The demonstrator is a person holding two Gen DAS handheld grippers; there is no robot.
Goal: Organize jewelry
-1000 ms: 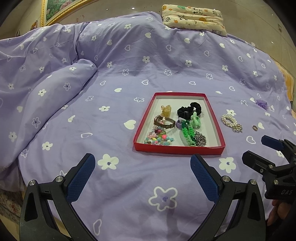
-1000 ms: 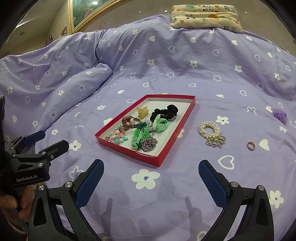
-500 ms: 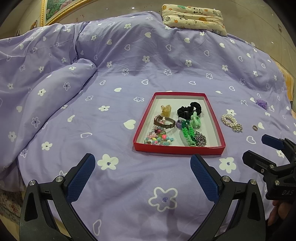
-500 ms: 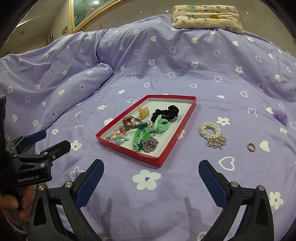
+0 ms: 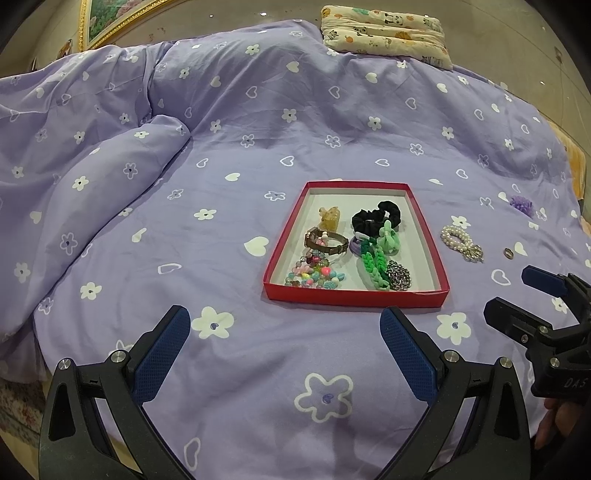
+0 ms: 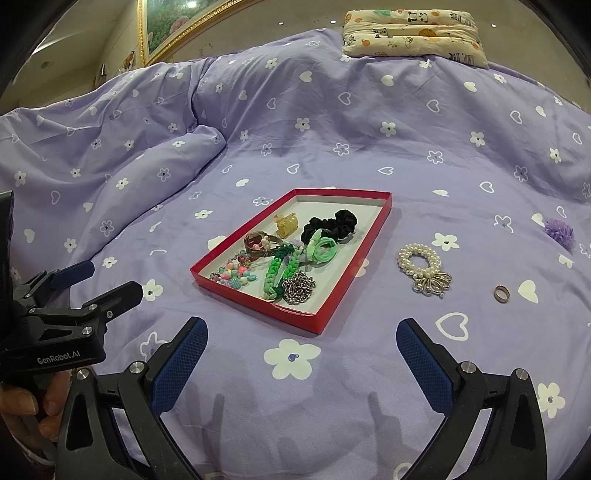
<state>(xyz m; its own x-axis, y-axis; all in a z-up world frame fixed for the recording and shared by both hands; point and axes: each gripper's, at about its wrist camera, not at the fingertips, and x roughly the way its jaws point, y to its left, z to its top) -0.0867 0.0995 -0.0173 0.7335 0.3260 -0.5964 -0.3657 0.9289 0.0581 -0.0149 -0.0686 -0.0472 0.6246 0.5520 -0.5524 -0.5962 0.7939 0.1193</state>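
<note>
A red shallow box lies on the purple bedspread and holds several pieces: a black scrunchie, green hair ties, a green braid, a silver chain, coloured beads, a watch and an amber clip. Right of the box lie a pearl bracelet, a small ring and a purple scrunchie. My left gripper is open and empty in front of the box. My right gripper is open and empty near the box's front right corner.
The purple flowered bedspread is bunched into a fold at the left. A folded printed pillow lies at the far end. A gold picture frame hangs on the wall behind.
</note>
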